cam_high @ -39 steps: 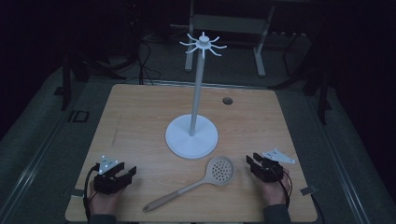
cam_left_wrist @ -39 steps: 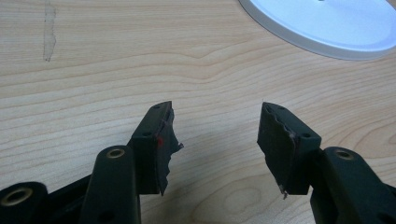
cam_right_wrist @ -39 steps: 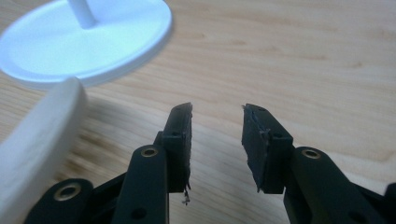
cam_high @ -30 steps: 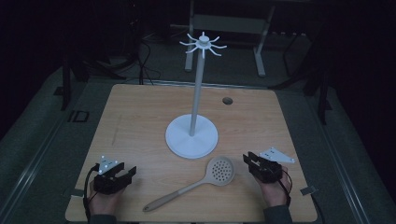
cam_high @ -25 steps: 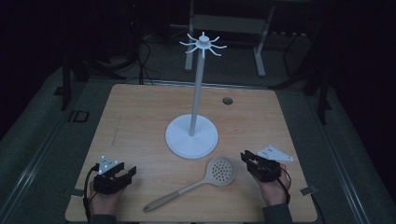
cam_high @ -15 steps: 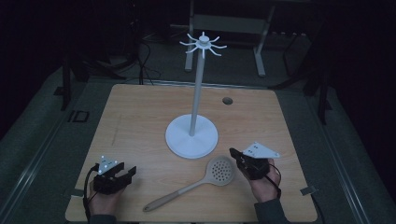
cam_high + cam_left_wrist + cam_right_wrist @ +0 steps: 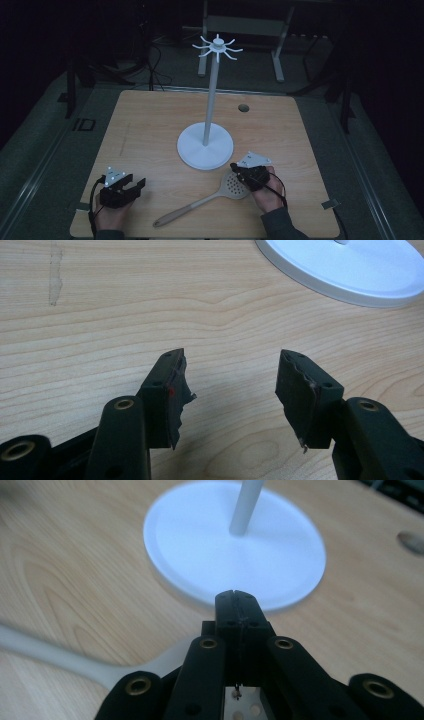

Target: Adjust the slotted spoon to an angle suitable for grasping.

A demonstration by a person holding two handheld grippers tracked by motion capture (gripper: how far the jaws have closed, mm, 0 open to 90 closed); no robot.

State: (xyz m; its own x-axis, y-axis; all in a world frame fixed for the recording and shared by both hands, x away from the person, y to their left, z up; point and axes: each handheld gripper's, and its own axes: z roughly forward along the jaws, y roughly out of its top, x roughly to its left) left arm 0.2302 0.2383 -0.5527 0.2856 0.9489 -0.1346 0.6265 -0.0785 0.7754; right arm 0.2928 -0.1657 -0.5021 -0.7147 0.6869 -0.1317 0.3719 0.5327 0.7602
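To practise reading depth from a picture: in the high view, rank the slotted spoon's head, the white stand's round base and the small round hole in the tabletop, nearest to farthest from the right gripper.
1. Slotted spoon's head: right beside the right gripper, partly under it.
2. Stand's round base: just beyond, toward the table's middle.
3. Round hole: far side of the table.

one high camera, two riding cameras

high view looks forward and down over the whole table point(image 7: 150, 115); both gripper views sit low and close above the wood, sharing the stand's white base point(image 7: 350, 270).
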